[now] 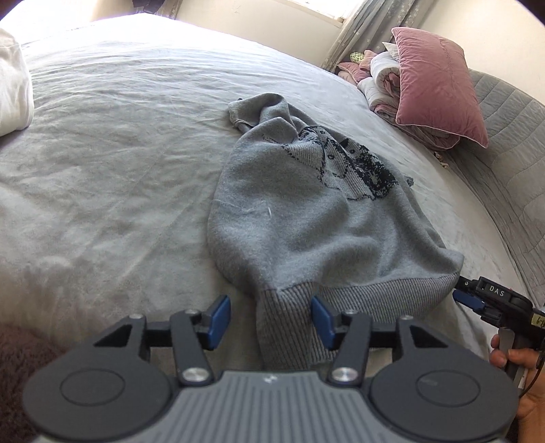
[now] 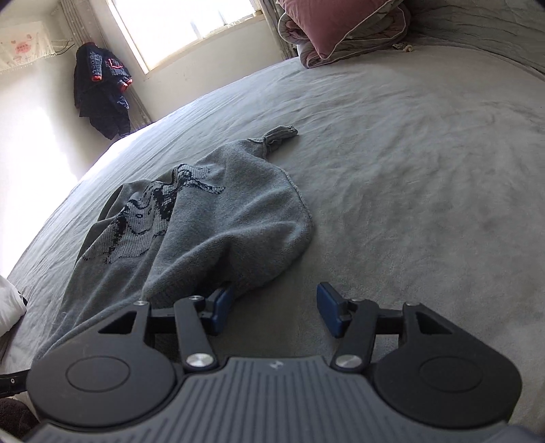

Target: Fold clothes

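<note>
A grey knit sweater (image 1: 289,211) with a dark pattern lies crumpled on the grey bed sheet (image 1: 119,153), ribbed hem toward me. My left gripper (image 1: 270,320) is open, and the hem's left part lies between its blue pads (image 1: 218,320). At the hem's right corner sits my right gripper (image 1: 465,294), held by a hand (image 1: 507,354). The right wrist view shows the right gripper (image 2: 275,308) open over bare sheet (image 2: 425,170), its left pad (image 2: 221,306) touching the sweater (image 2: 211,231) edge. One sleeve (image 2: 279,134) trails away at the far end.
A pink pillow (image 1: 439,85) rests on a folded quilt (image 1: 381,88) at the bed's far right, beside a grey quilted cover (image 1: 511,160). A white pillow (image 1: 13,92) lies at the left edge. Dark clothes (image 2: 102,88) hang in the corner by the window (image 2: 190,27).
</note>
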`<state>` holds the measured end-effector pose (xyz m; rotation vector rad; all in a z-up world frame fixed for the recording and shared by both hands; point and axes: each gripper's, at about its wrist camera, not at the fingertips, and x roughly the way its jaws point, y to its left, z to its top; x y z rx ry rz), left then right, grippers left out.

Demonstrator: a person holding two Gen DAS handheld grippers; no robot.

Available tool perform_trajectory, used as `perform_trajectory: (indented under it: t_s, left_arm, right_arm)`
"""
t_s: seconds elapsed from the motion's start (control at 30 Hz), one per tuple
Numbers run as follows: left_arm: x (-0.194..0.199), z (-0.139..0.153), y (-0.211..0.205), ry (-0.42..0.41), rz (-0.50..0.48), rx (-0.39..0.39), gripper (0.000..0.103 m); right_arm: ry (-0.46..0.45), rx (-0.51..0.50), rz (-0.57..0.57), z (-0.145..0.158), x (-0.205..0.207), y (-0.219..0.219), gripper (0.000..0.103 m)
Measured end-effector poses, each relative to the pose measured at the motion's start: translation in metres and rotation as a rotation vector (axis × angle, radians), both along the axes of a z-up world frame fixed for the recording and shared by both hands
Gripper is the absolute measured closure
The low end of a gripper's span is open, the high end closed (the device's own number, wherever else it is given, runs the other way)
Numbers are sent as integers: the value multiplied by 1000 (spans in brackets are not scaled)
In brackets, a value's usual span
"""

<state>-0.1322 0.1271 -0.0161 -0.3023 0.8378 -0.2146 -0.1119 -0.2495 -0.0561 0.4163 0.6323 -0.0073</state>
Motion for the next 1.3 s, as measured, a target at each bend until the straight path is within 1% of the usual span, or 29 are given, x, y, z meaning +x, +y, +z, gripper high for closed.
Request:
perform_trajectory:
  t_s: [0.1, 0.23, 0.37, 0.43, 0.53, 0.6, 0.63, 0.67, 0.7, 0.73, 0.77, 0.8, 0.83, 0.87, 0.9, 0.93, 1.03, 1.13, 1.3]
  left_arm:
    - [-2, -8, -7, -18, -2, 35, 50]
    - [-7, -13, -14, -70, -4, 80, 50]
    - [-11, -15, -21, -109, -11, 126, 50]
    - [-10, -16, -23, -120, 0, 129, 50]
    - [-11, -19, -26, -138, 23, 128, 50]
    - [-12, -20, -29, -154, 32, 139, 51]
    - [-12, -21, -30, -162, 35, 145, 51]
    - [-13, -21, -32, -169, 38, 151, 51]
    - [-13, -22, -34, -175, 39, 157, 54]
    - [-12, -22, -35, -178, 37, 161, 56]
    - [-12, -22, -36, -179, 31, 163, 63]
    - [-12, -21, -37, -178, 23, 157, 72]
    - [-12, -21, -36, -174, 15, 144, 77]
    - [-11, -20, -36, -170, 8, 132, 86]
    - [-12, -18, -36, -164, 3, 119, 93]
    - [-12, -16, -35, -157, 1, 106, 93]
    - [-15, -8, -32, -137, -3, 63, 95]
    - [-18, 1, -29, -126, -11, 23, 95]
    - [-25, 17, -24, -106, -24, -45, 95]
  right_arm:
    - [-51, -43, -5, -4, 4, 2, 47]
    - [-90, -2, -37, -11, 15, -5, 48]
    - [-102, -4, -47, -12, 22, -3, 47]
    - [-102, -20, -44, -12, 24, 0, 46]
    - [-102, -17, -34, -12, 26, 0, 47]
    - [-101, -8, -21, -13, 27, 0, 52]
    - [-100, 1, -10, -13, 28, 0, 60]
    - [-99, 10, 1, -13, 28, 0, 73]
    - [-95, 26, 14, -14, 29, 0, 78]
    - [-93, 36, 16, -13, 28, -1, 87]
    - [-91, 46, 16, -11, 27, -2, 91]
    - [-89, 55, 16, -9, 25, -3, 92]
    - [-87, 65, 16, -7, 24, -4, 93]
    - [-85, 74, 16, -5, 22, -5, 94]
    - [-83, 84, 16, -4, 21, -6, 94]
    - [-82, 93, 17, -2, 19, -7, 95]
    - [-66, 60, -4, 15, 4, -13, 95]
    - [-30, -9, -28, 32, -10, -18, 95]
    - [0, -67, -5, 58, -25, -31, 95]
